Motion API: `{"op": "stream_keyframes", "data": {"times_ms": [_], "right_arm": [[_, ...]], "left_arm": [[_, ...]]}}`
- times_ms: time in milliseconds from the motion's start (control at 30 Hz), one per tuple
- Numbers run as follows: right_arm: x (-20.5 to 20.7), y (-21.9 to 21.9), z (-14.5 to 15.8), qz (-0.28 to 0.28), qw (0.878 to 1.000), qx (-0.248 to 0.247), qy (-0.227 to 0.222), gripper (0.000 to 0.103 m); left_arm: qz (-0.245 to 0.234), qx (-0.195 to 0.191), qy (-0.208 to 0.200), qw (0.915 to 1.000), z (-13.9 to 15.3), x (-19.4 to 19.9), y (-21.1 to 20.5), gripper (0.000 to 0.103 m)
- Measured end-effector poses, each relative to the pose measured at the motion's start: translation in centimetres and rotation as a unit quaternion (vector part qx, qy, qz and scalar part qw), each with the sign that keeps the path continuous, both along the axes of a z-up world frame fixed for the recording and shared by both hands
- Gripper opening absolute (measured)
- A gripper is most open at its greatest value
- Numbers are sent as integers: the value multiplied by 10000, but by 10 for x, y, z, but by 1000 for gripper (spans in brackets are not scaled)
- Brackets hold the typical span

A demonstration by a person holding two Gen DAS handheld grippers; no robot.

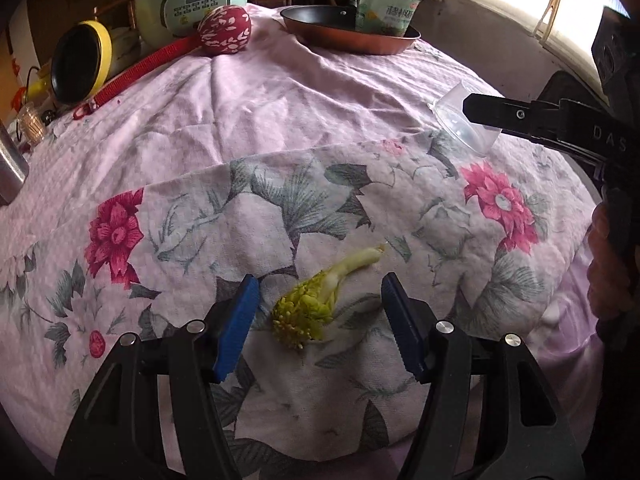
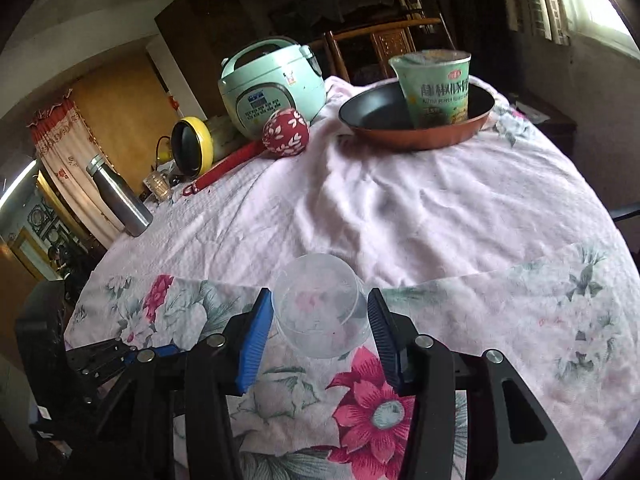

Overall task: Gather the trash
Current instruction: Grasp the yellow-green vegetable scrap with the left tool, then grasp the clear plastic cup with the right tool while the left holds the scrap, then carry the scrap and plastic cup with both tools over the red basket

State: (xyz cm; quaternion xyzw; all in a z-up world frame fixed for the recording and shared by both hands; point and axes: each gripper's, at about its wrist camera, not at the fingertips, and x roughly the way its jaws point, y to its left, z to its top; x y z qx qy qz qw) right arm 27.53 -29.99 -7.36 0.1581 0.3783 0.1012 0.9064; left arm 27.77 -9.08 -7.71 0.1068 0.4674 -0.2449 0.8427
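The left gripper (image 1: 320,328) hangs open low in its frame, its blue pads standing either side of the yellow-green vegetable scrap (image 1: 316,300) on the flowered pink tablecloth (image 1: 280,128), neither pad touching it. I'd say it should come down until the pads flank the thick bushy end, then close gently, because the stalk looks soft. In the right wrist view, the right gripper (image 2: 320,320) sits at lower centre with the clear plastic cup (image 2: 320,304) between its pads; they look to be pressing its sides, so it seems held. A light squeeze would do, as that thin wall would likely buckle.
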Motion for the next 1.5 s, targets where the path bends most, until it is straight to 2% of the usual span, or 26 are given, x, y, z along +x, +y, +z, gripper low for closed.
{"op": "stream_keyframes", "data": {"times_ms": [133,167,200,267,300,467,500,533,633,667,700,733,933,1067,1167,1333,1500], "right_arm": [[2,1,-4,102,9997,80,195,50],[3,2,-5,106,9997,63,225,51],[3,3,-6,106,9996,40,257,57],[3,5,-9,86,9994,-25,322,67],[5,7,-11,96,9992,-75,375,72],[7,15,-19,202,9982,-203,528,74],[7,17,-20,238,9980,-242,526,77],[7,21,-20,284,9976,-325,533,81],[9,36,-27,415,9942,-783,610,82],[11,42,-30,435,9923,-988,611,80],[11,46,-32,432,9903,-1193,570,53],[11,48,-32,402,9888,-1346,501,54],[-6,20,-2,248,9983,-474,-237,54],[-16,5,6,110,9991,-116,-385,54],[-30,4,13,167,9983,255,-505,54],[-69,32,26,554,9937,507,-831,54],[-104,74,40,1043,9863,698,-1068,54]], "left_arm": [[-75,271,-241,9993,-3,-6,-6,61],[-75,278,-279,9992,-2,-6,-6,54],[-82,247,-290,9992,-1,-6,-5,38],[-70,50,-209,9997,2,-4,0,16],[-30,-56,-164,9998,3,-2,4,14],[279,-445,-278,9982,18,3,22,13],[346,-507,-310,9976,21,3,26,13],[399,-545,-328,9972,24,4,29,13],[629,-697,-332,9950,28,9,43,13],[678,-721,-323,9946,28,10,46,13],[738,-744,-309,9940,28,12,48,13],[778,-756,-300,9936,28,13,50,13],[923,-796,-409,9917,30,8,58,13],[1138,-1058,-331,9873,35,-12,76,13],[1262,-998,-459,9859,43,-40,92,13],[1657,-886,-742,9794,64,-86,135,13],[2209,-1023,-1018,9646,85,-137,193,13]]}}
